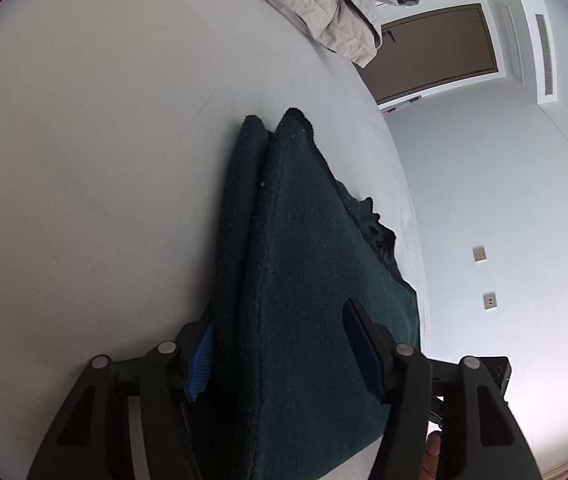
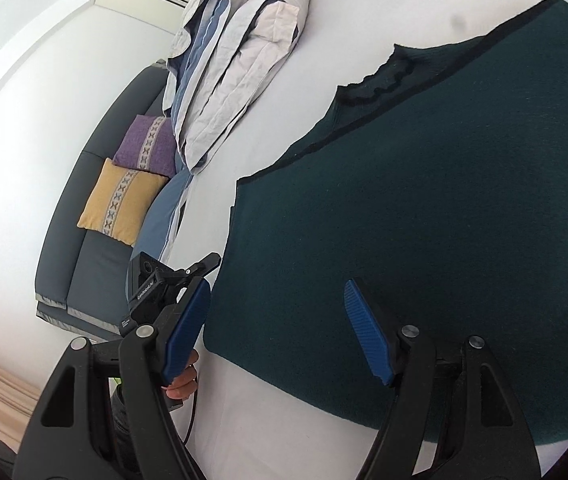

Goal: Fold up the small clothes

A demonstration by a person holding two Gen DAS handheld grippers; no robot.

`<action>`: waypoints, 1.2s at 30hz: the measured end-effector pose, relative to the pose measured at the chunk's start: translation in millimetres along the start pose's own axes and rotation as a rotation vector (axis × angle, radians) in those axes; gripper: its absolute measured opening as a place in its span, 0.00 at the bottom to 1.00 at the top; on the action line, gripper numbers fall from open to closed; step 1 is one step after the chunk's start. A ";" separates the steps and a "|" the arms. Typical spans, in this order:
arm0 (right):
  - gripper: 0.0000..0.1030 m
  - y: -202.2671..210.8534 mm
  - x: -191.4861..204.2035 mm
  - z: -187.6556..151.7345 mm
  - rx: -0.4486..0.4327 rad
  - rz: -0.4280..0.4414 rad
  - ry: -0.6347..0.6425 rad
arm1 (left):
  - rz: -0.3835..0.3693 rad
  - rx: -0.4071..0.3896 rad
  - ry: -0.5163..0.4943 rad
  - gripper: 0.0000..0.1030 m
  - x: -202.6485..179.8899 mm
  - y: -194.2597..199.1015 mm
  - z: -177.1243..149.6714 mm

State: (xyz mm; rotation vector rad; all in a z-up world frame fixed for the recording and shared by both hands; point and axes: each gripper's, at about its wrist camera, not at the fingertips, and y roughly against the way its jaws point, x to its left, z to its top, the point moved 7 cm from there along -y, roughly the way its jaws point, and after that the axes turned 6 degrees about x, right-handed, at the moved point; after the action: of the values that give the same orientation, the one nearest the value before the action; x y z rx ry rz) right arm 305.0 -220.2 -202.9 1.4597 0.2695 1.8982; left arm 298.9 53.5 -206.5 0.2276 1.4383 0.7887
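White bed [image 1: 103,160] | green garment [image 1: 304,260] between left claw [image 1: 284,344] pads, flat under right claw [image 2: 279,320]

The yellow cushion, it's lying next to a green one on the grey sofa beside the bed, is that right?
Not quite. The cushion next to the yellow cushion is purple, not green. Both do lie on the grey sofa beside the bed; the right wrist view shows it.
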 end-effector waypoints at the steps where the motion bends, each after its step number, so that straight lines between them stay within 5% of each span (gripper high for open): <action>1: 0.67 -5.6 1.4 2.7 0.003 0.003 -0.004 | 0.020 0.000 0.001 0.46 -0.8 -2.7 1.6; 3: 0.67 -12.7 4.4 6.4 0.004 0.020 -0.014 | 0.050 0.011 0.018 0.22 2.4 -7.8 3.0; 4: 0.67 -16.1 6.1 8.4 0.006 0.026 -0.020 | 0.038 0.015 0.036 0.18 5.6 -9.0 2.2; 8: 0.67 -37.5 15.6 13.5 0.041 0.024 -0.009 | -0.012 -0.006 0.059 0.15 9.3 -2.3 -1.5; 12: 0.65 -68.2 1.9 13.0 0.102 -0.059 -0.052 | 0.013 -0.016 0.021 0.14 -0.1 0.7 -2.4; 19: 0.66 -77.6 2.1 8.9 0.072 -0.117 0.010 | -0.006 -0.008 -0.065 0.13 -42.6 6.7 0.3; 27: 0.67 -33.2 -21.5 21.8 0.001 0.168 -0.241 | -0.010 0.015 -0.167 0.12 -103.3 -5.3 -8.4; 36: 0.67 23.5 -49.8 19.1 -0.070 0.224 -0.288 | 0.022 0.034 -0.225 0.12 -144.3 -40.3 -19.9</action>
State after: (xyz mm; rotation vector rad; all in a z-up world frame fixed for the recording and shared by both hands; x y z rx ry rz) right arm 317.9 -274.1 -221.1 1.7487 -0.0982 1.8155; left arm 303.5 -69.5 -118.7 0.3483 1.2391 0.7323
